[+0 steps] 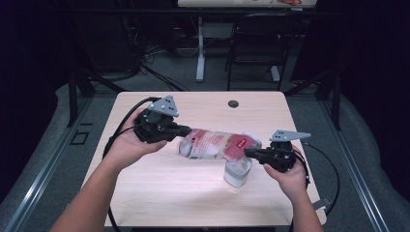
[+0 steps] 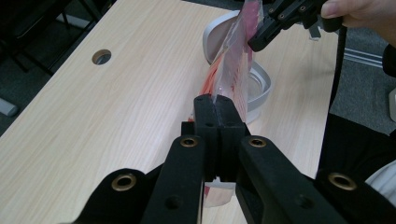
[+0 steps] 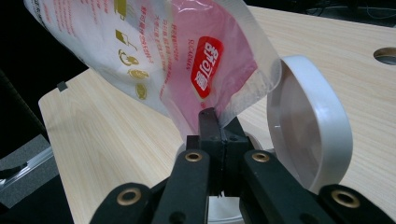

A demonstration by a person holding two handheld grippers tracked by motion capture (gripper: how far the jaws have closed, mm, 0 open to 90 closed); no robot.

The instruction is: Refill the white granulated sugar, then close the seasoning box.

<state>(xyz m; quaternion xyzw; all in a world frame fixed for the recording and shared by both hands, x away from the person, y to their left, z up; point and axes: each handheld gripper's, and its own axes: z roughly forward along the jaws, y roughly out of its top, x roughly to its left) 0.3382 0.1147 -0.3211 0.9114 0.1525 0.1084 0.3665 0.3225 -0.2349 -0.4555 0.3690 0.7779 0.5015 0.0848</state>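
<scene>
While both claws pinch it, the pouch [image 1: 217, 144] hangs above the table [image 1: 145, 193] between them, stretched almost level. The left gripper [image 1: 186, 129] is clamped together on one end seam, the film showing just ahead of its jaws in the left gripper view; the right gripper [image 1: 247, 152] is clamped on the opposite edge, near the red label [image 3: 207, 66].

Its film is thin, glossy plastic, so it will likely be slippery and floppy, sagging wherever it is unsupported. It looks partly filled, the bulk sitting toward the left claw, so the weight probably shifts as it tilts. The flat sealed seams and corners are the safest places to grip; squeezing the soft belly could burst or spill it. What is inside I cannot tell beyond a pinkish tint.

Directly below the right claw stands a clear jar [image 1: 237, 172], open, its white hinged lid [image 3: 308, 121] tipped up beside the claw's tips. The jar looks empty or nearly so, though its depth is hard to read.
</scene>
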